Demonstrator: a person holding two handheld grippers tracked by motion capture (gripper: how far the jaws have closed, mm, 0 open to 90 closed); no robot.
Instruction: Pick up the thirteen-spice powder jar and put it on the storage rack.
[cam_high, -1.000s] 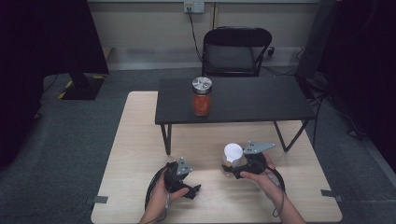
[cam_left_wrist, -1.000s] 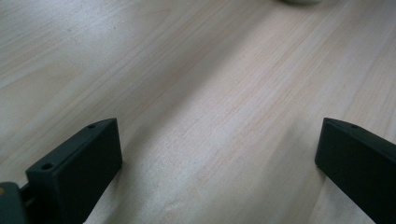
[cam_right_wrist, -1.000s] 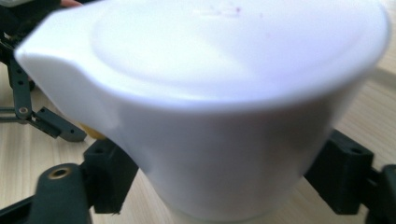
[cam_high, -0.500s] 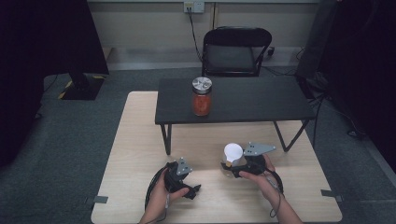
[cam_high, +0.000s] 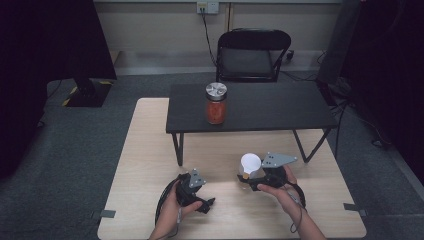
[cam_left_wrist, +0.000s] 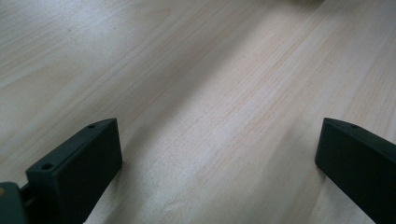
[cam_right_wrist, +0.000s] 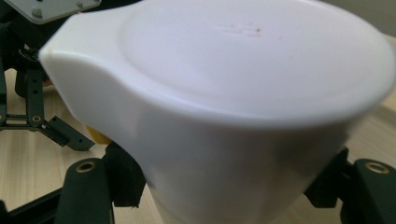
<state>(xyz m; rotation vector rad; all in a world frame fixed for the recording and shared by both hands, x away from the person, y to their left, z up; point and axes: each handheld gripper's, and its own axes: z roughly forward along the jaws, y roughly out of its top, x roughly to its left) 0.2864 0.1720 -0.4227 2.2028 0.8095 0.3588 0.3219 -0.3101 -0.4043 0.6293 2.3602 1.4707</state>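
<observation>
The right gripper (cam_high: 250, 181) has just been closing its jaws, and they now clamp the white cup (cam_right_wrist: 233, 112) by its lower body, one jaw on either side (the rim flares out well above them). The cup stands upright over the light wooden table (cam_high: 150, 150). The left gripper (cam_left_wrist: 219, 163) holds its jaws wide apart over bare wood, nothing between them. Beyond, a red-filled jar (cam_high: 216, 103) stands on the black bench (cam_high: 280, 107).

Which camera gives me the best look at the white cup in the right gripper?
The right gripper view: the white cup looms close between the jaws, with its rim and spout plain. In the high view it is a small white disc at the right gripper.
</observation>
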